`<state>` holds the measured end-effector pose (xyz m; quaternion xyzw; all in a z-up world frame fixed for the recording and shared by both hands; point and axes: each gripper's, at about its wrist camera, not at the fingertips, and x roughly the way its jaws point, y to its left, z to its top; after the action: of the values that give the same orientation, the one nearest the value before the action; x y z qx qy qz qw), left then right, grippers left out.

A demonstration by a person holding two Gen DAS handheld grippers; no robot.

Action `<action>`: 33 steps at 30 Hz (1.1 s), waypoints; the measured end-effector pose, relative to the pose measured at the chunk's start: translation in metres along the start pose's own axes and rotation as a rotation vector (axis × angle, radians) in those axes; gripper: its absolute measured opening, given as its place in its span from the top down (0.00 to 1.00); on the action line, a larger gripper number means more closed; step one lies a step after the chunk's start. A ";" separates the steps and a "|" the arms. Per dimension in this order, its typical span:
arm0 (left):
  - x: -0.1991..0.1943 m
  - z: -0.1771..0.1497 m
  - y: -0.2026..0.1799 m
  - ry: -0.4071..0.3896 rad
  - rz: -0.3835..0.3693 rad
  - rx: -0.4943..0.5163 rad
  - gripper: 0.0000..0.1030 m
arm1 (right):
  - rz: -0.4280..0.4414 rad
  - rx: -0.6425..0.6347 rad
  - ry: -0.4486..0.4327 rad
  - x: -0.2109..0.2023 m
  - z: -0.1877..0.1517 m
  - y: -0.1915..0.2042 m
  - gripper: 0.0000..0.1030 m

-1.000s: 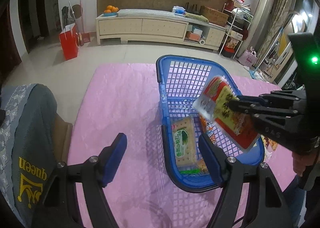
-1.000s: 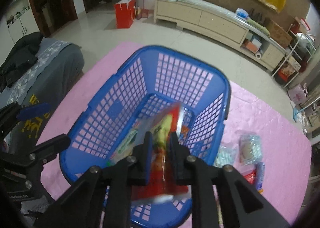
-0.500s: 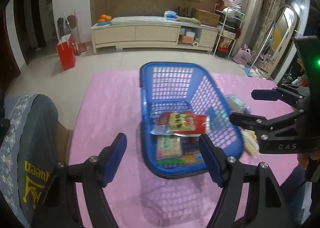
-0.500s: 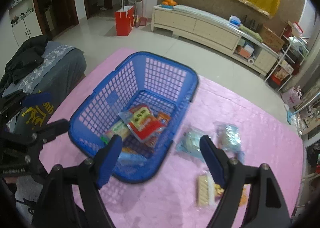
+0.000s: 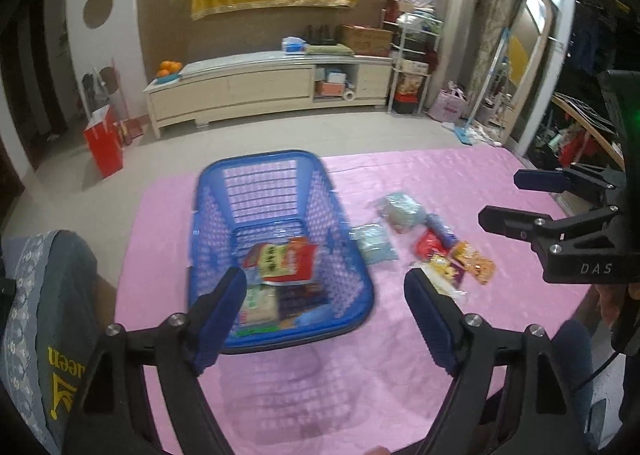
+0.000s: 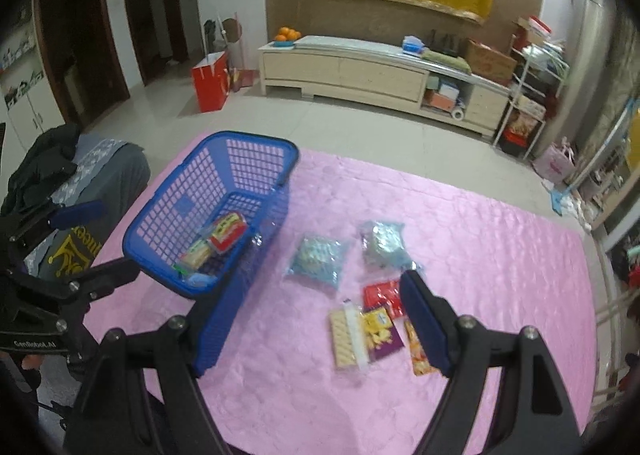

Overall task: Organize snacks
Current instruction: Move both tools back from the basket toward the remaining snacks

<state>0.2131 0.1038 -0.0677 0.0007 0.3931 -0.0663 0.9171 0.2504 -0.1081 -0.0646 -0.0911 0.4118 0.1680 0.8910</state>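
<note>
A blue plastic basket [image 5: 212, 223] [image 6: 168, 211] stands on the pink table cover. A red and yellow snack packet [image 5: 282, 261] [image 6: 228, 231] lies in it on top of a green cracker pack [image 5: 258, 303] and others. Several loose snack packets lie right of the basket: two clear bluish bags [image 6: 318, 259] [image 6: 384, 243], a red packet [image 6: 382, 295], a wafer pack [image 6: 346, 335] and a yellow-purple packet [image 6: 380, 331]. My left gripper [image 5: 324, 319] is open and empty above the basket's near end. My right gripper [image 6: 316, 323] is open and empty above the loose packets.
The pink cover [image 6: 480, 255] spans the table. A grey garment with yellow print [image 5: 44, 327] hangs on a chair at the left. The floor, a red bag [image 6: 210, 81] and a long cabinet [image 6: 360, 75] lie beyond the table's far edge.
My right gripper opened and dropped the red and yellow packet into the basket, then drew back right over the loose packets. My left gripper pulled back a little.
</note>
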 end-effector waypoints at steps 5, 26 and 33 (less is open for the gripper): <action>0.011 0.004 -0.035 0.010 -0.019 0.033 0.20 | -0.031 0.011 0.013 -0.006 -0.018 -0.027 0.19; 0.095 -0.012 -0.163 0.153 -0.042 0.111 0.00 | -0.066 0.091 0.113 0.029 -0.085 -0.132 0.19; 0.134 -0.013 -0.179 0.229 -0.049 0.067 0.00 | -0.047 0.092 0.164 0.056 -0.091 -0.152 0.19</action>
<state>0.2731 -0.0890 -0.1641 0.0291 0.4927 -0.1012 0.8638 0.2769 -0.2637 -0.1619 -0.0733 0.4885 0.1202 0.8612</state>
